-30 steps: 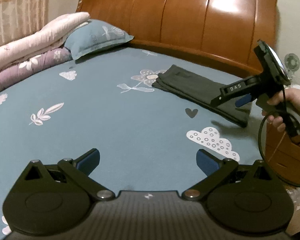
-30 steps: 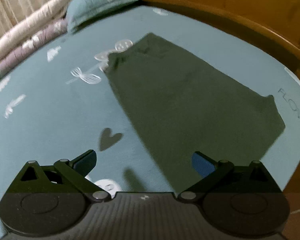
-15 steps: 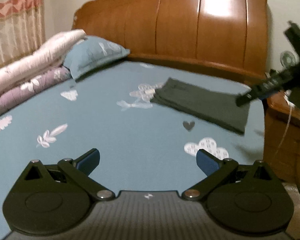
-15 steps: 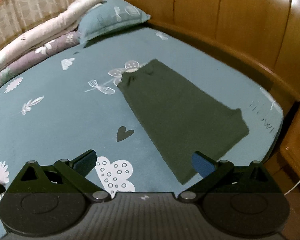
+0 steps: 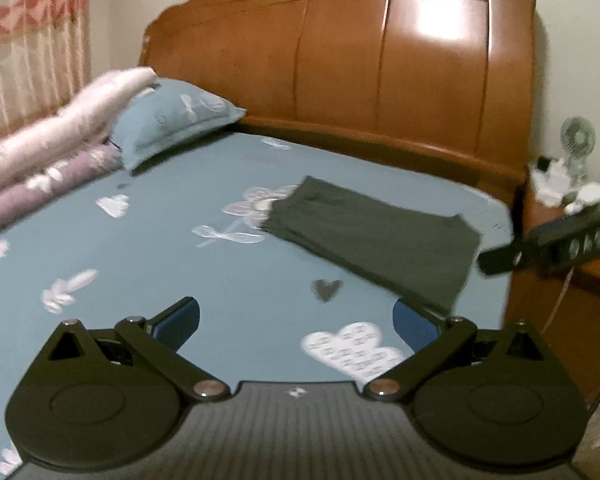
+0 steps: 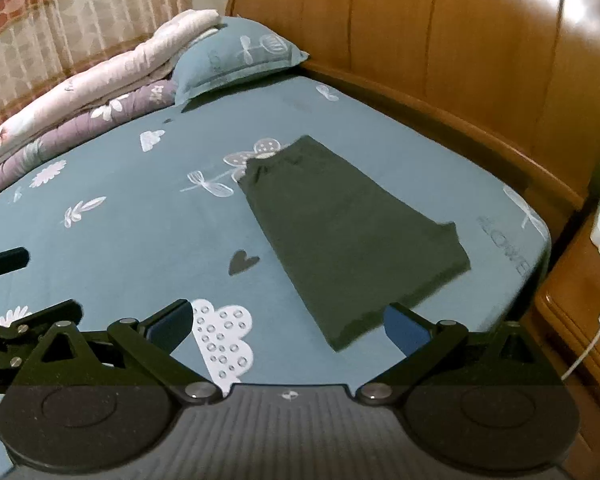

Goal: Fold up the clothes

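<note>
A folded dark green garment [image 6: 348,240] lies flat on the blue patterned bed sheet [image 6: 140,240] near the wooden headboard [image 5: 380,60], as the left gripper [image 5: 296,316] and right gripper [image 6: 286,320] hover above the bed, jaws spread wide and empty.

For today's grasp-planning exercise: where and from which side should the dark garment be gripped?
Probably the near corner of the garment, approached from the bed's foot side: it lies flat and folded, its narrow end toward the open right gripper, so pinch that edge.
</note>
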`<state>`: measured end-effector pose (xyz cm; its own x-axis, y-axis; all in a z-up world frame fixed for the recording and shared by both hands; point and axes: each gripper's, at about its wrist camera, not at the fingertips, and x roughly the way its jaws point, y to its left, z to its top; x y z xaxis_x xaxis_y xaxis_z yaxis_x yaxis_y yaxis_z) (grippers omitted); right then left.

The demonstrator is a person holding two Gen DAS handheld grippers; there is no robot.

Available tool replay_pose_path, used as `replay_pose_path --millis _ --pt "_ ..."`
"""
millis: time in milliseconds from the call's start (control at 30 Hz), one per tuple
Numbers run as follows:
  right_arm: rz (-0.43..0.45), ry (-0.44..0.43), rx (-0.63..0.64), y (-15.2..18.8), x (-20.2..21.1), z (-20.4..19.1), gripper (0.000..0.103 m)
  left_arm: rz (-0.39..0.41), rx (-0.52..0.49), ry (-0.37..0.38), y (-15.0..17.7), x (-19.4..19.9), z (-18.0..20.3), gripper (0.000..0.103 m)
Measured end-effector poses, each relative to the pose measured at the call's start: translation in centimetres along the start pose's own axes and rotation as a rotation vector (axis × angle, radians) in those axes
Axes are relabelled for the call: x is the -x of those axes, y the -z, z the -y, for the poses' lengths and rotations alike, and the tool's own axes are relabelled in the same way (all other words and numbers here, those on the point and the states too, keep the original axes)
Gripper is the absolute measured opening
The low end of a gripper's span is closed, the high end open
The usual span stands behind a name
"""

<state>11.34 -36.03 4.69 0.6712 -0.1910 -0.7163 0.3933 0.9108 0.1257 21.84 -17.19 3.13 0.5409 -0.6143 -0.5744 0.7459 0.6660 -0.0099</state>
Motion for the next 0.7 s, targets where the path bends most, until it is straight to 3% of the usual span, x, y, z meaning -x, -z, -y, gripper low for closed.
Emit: replay_pose_path --millis 133,333,700 --pt "-0.022 0.002 -0.023 0.6 -0.2 1.0 0.103 -0.039 0.094 0.047 -0.7 -1.4 0.9 0.102" --pt "-0.042 -0.007 -0.071 2.0 -0.8 1.8 0.103 -0.11 0.22 0.049 -1.0 -3.1 0.9 0.102" --pt "-0.069 0.01 -0.13 2.7 -2.3 3.0 0.103 -0.173 0.1 0.045 -1.6 -4.5 3.0 0.102"
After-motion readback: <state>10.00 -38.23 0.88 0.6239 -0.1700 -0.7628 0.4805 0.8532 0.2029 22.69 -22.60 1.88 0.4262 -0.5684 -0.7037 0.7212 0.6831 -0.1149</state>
